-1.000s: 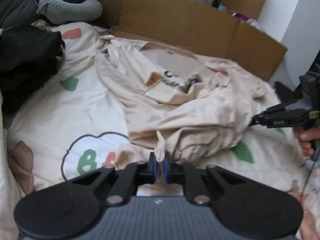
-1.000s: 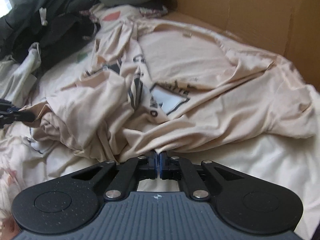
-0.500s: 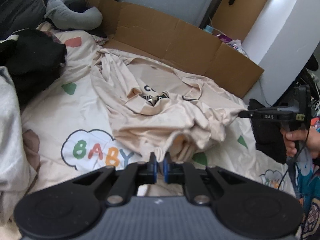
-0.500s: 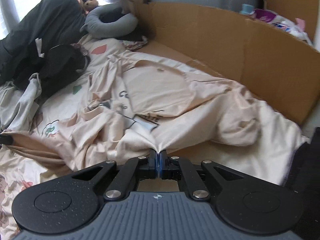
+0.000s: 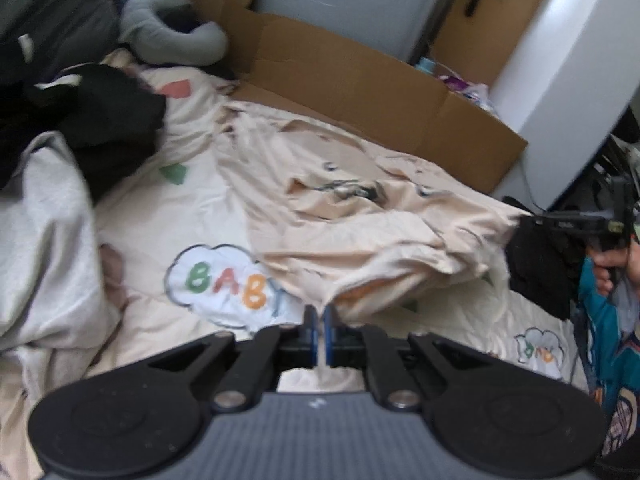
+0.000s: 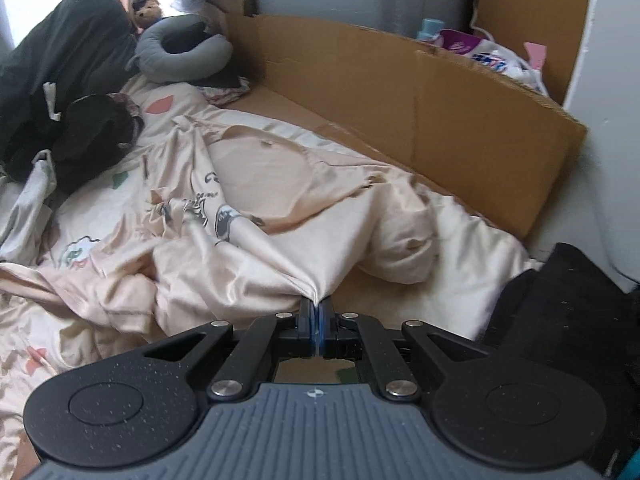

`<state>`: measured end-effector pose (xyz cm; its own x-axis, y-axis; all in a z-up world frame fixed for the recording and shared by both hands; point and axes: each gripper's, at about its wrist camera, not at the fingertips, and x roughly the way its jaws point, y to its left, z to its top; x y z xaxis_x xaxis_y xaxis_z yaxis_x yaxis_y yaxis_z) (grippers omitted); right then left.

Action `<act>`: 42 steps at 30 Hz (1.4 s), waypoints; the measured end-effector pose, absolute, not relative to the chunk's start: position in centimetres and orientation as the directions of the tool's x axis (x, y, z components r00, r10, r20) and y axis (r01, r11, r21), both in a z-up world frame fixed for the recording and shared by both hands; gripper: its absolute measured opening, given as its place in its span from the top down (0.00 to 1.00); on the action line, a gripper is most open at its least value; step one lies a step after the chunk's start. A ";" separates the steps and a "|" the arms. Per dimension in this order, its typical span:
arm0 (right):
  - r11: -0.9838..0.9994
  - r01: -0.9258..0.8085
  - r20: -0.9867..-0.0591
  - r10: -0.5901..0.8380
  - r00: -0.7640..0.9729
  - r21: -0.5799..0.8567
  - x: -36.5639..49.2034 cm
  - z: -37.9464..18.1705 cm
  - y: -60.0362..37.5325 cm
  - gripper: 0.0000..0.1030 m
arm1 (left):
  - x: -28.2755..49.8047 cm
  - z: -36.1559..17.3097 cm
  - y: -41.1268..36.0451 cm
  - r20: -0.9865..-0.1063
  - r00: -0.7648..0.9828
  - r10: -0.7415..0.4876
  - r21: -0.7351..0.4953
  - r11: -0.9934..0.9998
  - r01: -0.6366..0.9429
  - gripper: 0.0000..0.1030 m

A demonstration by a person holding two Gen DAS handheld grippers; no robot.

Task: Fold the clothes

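A beige printed T-shirt point(image 5: 340, 216) lies rumpled on the bed, collar toward the cardboard. In the left wrist view my left gripper point(image 5: 320, 312) pinches a thin corner of the hem, lifted off the sheet, and its jaws are closing on it. My right gripper point(image 6: 318, 306) is shut on another bunch of the T-shirt point(image 6: 256, 168), which fans up from its tips. The left wrist view also shows the right gripper point(image 5: 524, 220) at the far right, held by a person's hand point(image 5: 612, 264), with the cloth stretched toward it.
A cardboard wall point(image 6: 440, 112) borders the bed's far side. A black clothing pile point(image 5: 100, 128) and a grey garment point(image 5: 48, 220) lie left. A grey neck pillow point(image 6: 180, 56) sits at the back. The sheet point(image 5: 132, 208) bears a "BABY" cloud. A dark fabric mass point(image 6: 560, 300) lies right.
Both grippers have risen and drawn back with the shirt. Its near hem has lifted off the sheet and spread out between them, uncovering the "BABY" cloud.
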<state>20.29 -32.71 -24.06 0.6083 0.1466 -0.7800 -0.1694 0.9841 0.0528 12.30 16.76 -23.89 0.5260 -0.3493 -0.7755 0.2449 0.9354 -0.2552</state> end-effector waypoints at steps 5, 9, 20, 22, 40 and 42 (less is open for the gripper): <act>0.989 -0.142 -0.806 0.107 0.583 0.029 20.2 -24.9 -33.7 1.00 | 12.3 -24.4 17.1 -0.790 0.530 -0.308 -0.228 0.950 0.212 0.95; 0.991 -0.134 -0.821 0.088 0.565 0.014 19.9 -26.1 -33.8 1.00 | 13.4 -25.1 15.2 -0.776 0.524 -0.351 -0.265 0.935 0.234 0.85; 0.996 -0.048 -0.850 0.088 0.519 0.074 17.5 -30.3 -34.9 0.67 | 15.9 -30.5 4.1 -0.749 0.439 -0.496 -0.295 0.843 0.450 0.63; 0.994 -0.033 -0.857 0.104 0.504 0.102 17.0 -31.3 -34.7 0.67 | 16.1 -31.8 2.1 -0.752 0.408 -0.517 -0.289 0.816 0.501 0.59; 0.965 0.035 -0.854 0.214 0.474 0.261 16.8 -36.8 -32.4 0.51 | 17.0 -39.2 -7.5 -0.812 0.327 -0.484 -0.106 0.672 0.733 0.51; 0.963 0.042 -0.849 0.214 0.484 0.267 17.2 -37.1 -32.0 0.43 | 17.0 -39.5 -7.9 -0.816 0.325 -0.478 -0.091 0.661 0.744 0.57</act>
<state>17.23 -32.04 -37.15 0.4839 0.2139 -0.8486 0.0419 0.9629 0.2666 16.99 -7.91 -39.46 0.3251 -0.4779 -0.8161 0.7445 0.6614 -0.0907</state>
